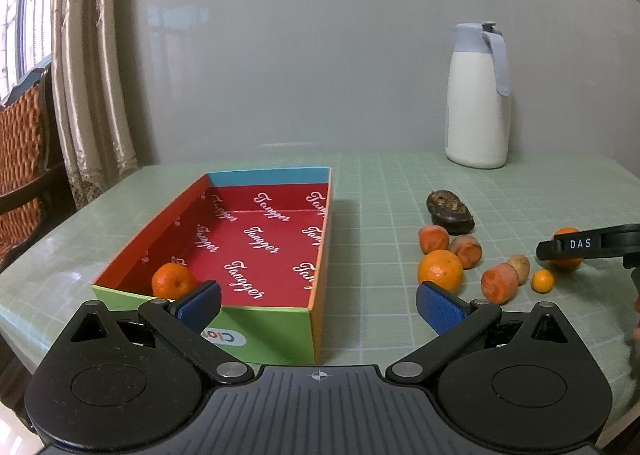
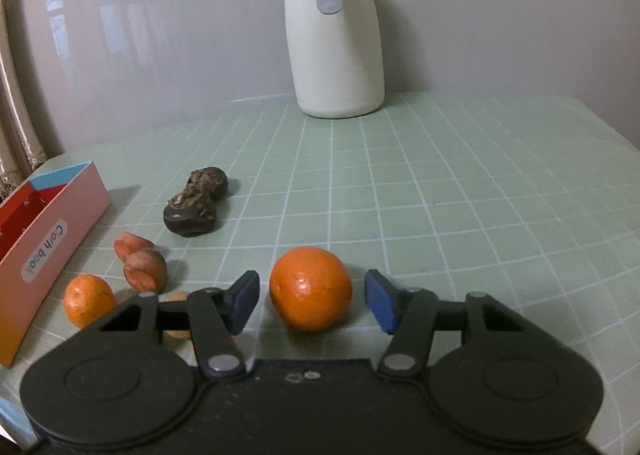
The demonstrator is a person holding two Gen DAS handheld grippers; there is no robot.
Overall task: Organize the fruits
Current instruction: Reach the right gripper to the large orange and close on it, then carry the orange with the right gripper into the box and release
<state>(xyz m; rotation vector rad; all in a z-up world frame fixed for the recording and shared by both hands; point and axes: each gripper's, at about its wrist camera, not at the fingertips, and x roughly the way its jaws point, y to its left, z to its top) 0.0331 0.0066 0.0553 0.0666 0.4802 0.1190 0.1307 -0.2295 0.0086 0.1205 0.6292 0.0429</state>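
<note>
We see the right hand-held gripper (image 2: 311, 302) straddling an orange (image 2: 310, 287) at centre frame on the worktop (image 2: 460, 191), pads just clear of it. Lower left, its body hides part of a small fruit (image 2: 176, 298). The left hand-held gripper (image 1: 318, 305) gapes wide and empty before the box (image 1: 264, 319), one orange inside (image 1: 173, 281).

The left gripper (image 1: 318, 305) is hovering tilted downward, its jaws spread wide with nothing between the blue pads (image 1: 199, 305). The right gripper (image 2: 312, 301) is pointing down more steeply, jaws partly open, blue pads (image 2: 245, 301) flanking an orange (image 2: 310, 287) with a small gap on either side, not pressing it. Its black body is reaching in at the right edge of the left wrist view.
</note>
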